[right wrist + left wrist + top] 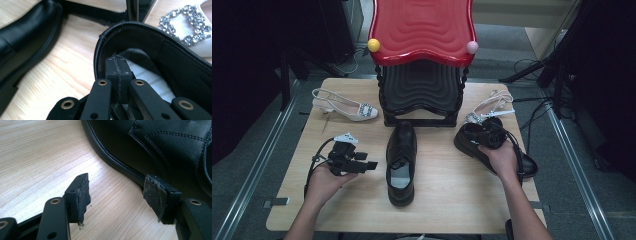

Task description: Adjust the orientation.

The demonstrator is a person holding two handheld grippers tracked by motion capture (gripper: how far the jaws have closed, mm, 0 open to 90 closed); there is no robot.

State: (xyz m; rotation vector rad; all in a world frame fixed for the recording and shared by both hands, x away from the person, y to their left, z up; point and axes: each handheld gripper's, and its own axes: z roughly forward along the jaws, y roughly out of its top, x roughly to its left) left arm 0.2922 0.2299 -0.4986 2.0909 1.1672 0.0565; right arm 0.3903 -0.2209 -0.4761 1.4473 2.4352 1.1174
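Jaws of the left gripper point(117, 202) are seen spread wide apart in the left gripper view, with nothing between the pads but bare wood of the table point(37, 157). Just beyond and to the right of those jaws, the side of the middle black shoe point(155, 147) is seen, its sole edge passing close by the right-hand pad; whether the pad touches the leather cannot be told. In the high view the left gripper point(371, 165) is held low over the table, pointing toward that shoe point(401, 162).

Jaws of the right gripper point(117, 72) are seen pressed together, pad against pad, with their tips inside the opening of the second black shoe point(160, 47), over its pale insole. Nothing is seen pinched between them. In the high view the right gripper point(484, 136) is seen resting in that shoe point(469, 146), near the table's right edge.

Two black shoes are counted. Two pale slingback heels with jewelled buckles are counted as well: one point(344, 106) beyond the left gripper, the other point(489, 109) just beyond the right gripper. One red-topped rack point(422, 30) stands beyond the middle shoe.
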